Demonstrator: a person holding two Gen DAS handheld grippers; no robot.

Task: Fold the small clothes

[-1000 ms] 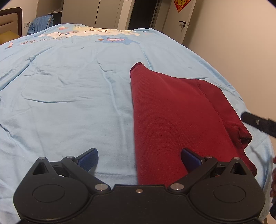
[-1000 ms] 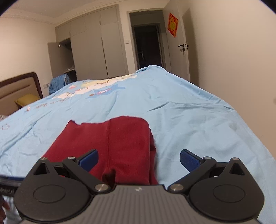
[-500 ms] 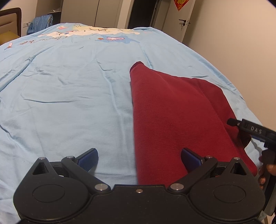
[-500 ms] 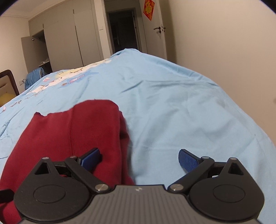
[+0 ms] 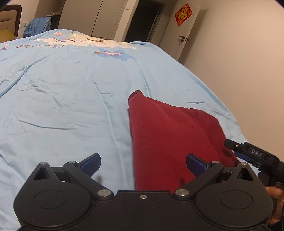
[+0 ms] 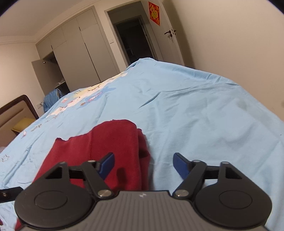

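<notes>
At the bottom of the left wrist view, the left gripper [image 5: 142, 164] hovers with jaws spread wide, holding nothing, its right pad over a folded red garment [image 5: 170, 140]. The right gripper [image 6: 143, 163], low in its own view, also has jaws wide open and empty, straddling the garment's right edge; it enters the left wrist view at lower right, a hand [image 5: 276, 204] behind it. The garment lies at lower centre on a light-blue bed [image 5: 62, 99]. Beyond stand a wardrobe [image 6: 78, 53], a dark doorway [image 6: 133, 37] and a door with a red decoration [image 6: 154, 13].
</notes>
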